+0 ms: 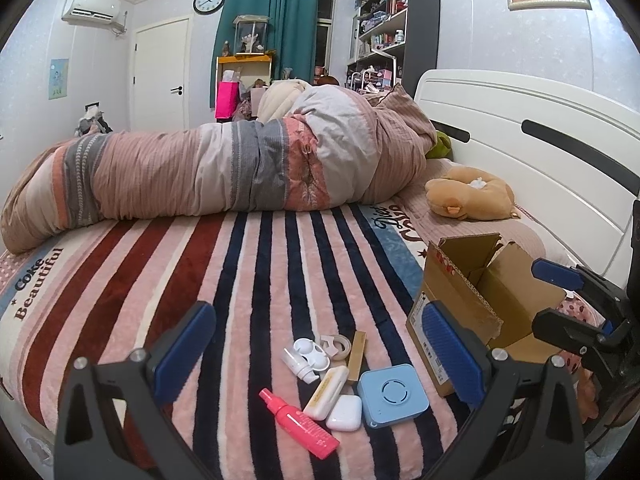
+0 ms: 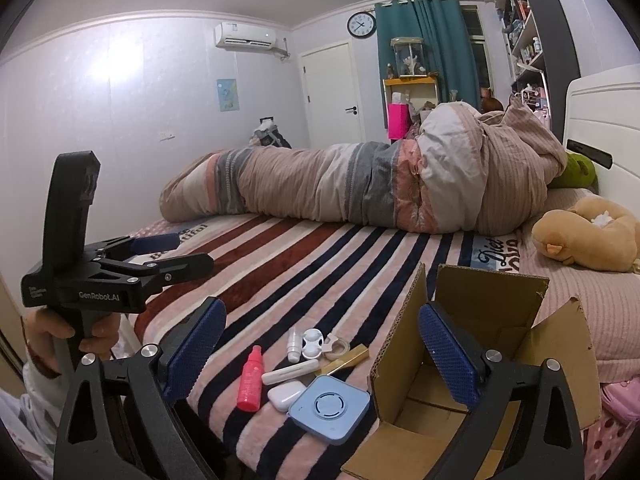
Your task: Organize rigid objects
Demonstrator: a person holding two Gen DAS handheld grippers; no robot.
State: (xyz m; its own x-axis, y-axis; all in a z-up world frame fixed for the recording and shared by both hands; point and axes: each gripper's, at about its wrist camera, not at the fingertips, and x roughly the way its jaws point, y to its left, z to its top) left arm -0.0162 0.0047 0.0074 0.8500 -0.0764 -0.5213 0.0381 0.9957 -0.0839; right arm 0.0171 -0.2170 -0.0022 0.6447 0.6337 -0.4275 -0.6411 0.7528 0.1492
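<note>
Progress: none evident | cardboard box [image 2: 480, 344] ahead of right gripper [image 2: 320, 352], looks empty | small items [image 1: 344, 380] between fingers of left gripper [image 1: 316, 356], unsorted | both grippers released, holding nothing.

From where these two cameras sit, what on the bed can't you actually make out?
- Cardboard box floor: in the right wrist view the right gripper's finger and the box walls cover much of it; in the left wrist view the flaps hide it.
- Box label: print too small, partly behind the left gripper.
- Pink bottle and gold tube: lettering too small.
- Under the rolled quilt: hidden by the quilt itself.
</note>
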